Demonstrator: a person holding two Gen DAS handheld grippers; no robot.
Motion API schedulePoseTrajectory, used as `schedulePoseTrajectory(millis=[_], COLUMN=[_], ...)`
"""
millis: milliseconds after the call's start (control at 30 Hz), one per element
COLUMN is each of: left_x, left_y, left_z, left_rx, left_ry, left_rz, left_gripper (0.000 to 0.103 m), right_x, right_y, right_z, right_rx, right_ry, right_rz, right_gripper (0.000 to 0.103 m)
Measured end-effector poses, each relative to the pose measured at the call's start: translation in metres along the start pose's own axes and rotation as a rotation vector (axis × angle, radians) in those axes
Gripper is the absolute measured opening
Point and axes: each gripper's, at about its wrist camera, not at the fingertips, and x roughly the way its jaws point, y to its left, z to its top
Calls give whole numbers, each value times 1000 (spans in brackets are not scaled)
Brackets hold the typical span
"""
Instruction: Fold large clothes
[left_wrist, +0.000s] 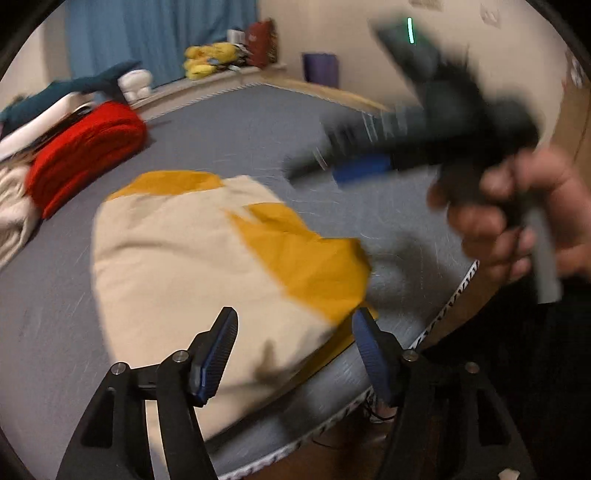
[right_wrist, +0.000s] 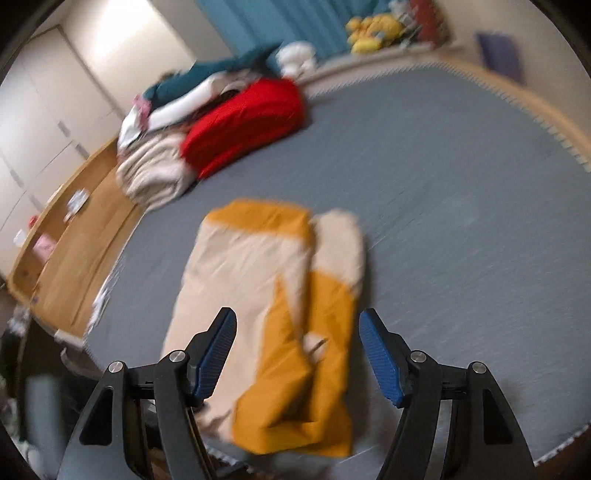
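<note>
A cream and mustard-yellow garment (left_wrist: 192, 266) lies folded on the grey bed (left_wrist: 229, 129), near its front edge. My left gripper (left_wrist: 295, 325) hovers over the garment's near end, open, nothing between its blue pads. In the right wrist view the same garment (right_wrist: 258, 295) lies as a long folded bundle on the bed (right_wrist: 461, 221). My right gripper (right_wrist: 297, 325) stands open above it, holding nothing. In the left wrist view the right gripper (left_wrist: 321, 158) shows as a blurred dark shape at the upper right, held by a hand (left_wrist: 517, 221).
A folded red cloth (left_wrist: 85, 151) (right_wrist: 247, 122), a beige bundle (right_wrist: 155, 170) and other clothes are piled at the bed's far left. A wooden bench (right_wrist: 74, 236) runs along the left side. Plush toys (left_wrist: 210, 59) and a blue curtain (left_wrist: 159, 33) are at the back.
</note>
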Motion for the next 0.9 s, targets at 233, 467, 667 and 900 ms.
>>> schedulePoseTrajectory(millis=[233,467,667,900], left_x=[-16,3,8,69], left_y=[96,138,135,119], left_z=[-34,-73,-61,-66], left_rx=[-207,-461,-483,-364], left_ry=[56,132,71,266], left_rz=[151,107,43,42], left_gripper=[62,62,62,68], right_x=[76,70,1,81], right_y=[4,24,32,-21], right_z=[-32,-38,-34,-72], right_rx=[-29,-112,-113,-101], right_ry=[258,211,-9,307], right_rz=[-108,-81,-82,-319], right_gripper=[69,8,5,5])
